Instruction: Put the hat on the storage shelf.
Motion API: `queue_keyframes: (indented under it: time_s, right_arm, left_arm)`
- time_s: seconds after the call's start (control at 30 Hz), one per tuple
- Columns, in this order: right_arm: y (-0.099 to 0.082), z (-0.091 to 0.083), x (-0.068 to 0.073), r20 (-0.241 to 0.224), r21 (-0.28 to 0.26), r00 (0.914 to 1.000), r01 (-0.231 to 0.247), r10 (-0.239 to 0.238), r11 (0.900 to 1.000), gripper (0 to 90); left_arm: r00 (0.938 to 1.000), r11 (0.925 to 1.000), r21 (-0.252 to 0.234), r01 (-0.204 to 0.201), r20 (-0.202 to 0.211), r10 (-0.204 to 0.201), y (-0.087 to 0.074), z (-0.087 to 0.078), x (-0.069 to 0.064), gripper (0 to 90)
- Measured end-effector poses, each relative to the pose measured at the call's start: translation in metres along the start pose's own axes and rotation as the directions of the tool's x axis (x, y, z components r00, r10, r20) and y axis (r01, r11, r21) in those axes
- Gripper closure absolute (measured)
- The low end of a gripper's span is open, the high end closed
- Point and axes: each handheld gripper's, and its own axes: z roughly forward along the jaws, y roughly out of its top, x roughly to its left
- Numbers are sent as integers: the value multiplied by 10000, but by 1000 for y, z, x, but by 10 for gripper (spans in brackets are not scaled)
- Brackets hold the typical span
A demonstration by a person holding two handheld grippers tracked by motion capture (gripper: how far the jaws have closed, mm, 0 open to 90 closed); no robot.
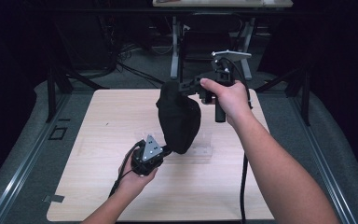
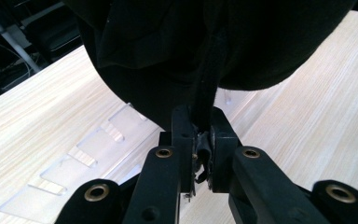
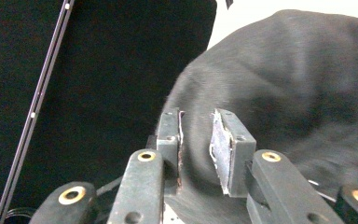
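Nearest to us, our left gripper [image 2: 203,140] is clamping a narrow fold at the bottom edge of the black cloth [image 1: 179,119], jaws pressed right together on it. We are taking that pinch as our landmark. From it the cloth is rising up and away, its long axis running steeply from the pinch toward our right gripper [image 1: 193,87], which is sitting at the cloth's top end, farther out over the table and higher.

In the right gripper view that right gripper [image 3: 196,140] is standing with its jaws partly apart: a ridge of dark fabric is lying between the pads, yet we are seeing gaps on both sides, so we are judging it as not gripping. The cloth's weight is therefore hanging mostly from the left pinch and whatever drape is resting on the right jaws. The left hand [image 1: 137,175] is the nearer one to us; the right hand [image 1: 230,100] is beyond the landmark and to its right.

Just beside the pinch, under the cloth's lower bulge, a clear plastic rack [image 2: 84,154] is lying flat on the pale wooden table [image 1: 102,126]. Beyond the table's far edge we are seeing dark floor, cables and metal stand legs [image 1: 175,46].
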Motion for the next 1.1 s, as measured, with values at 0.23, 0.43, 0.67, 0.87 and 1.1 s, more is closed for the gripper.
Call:
queue_keyframes:
  time_s: [0.23, 0.43, 0.67, 0.87, 1.1]
  right_arm:
    - [-1, -5, -3, 42, -29, 10000, -63, 63, 10000, 720]
    - [-3, -7, -8, 142, 9, 9999, -77, 77, 10000, 715]
    - [-7, -11, -12, 306, -119, 9995, -22, 26, 9999, 687]
    - [-10, -13, -14, 349, -82, 9994, 23, -20, 10000, 687]
    - [-13, -17, -18, 482, -129, 9988, 58, -51, 9999, 684]
  left_arm:
    - [10000, 10000, -27, 90, 41, -90, -4, -1, 2, 847]
    - [9971, 9974, -57, 720, 254, -718, -14, -1, 9, 844]
    - [9859, 9867, 297, 1596, 464, -1609, -42, 7, 19, 838]
    - [9734, 9757, 179, 2183, 676, -2190, -50, 6, 24, 826]
    - [9748, 9750, 252, 2210, 261, -2216, -52, 3, 25, 724]
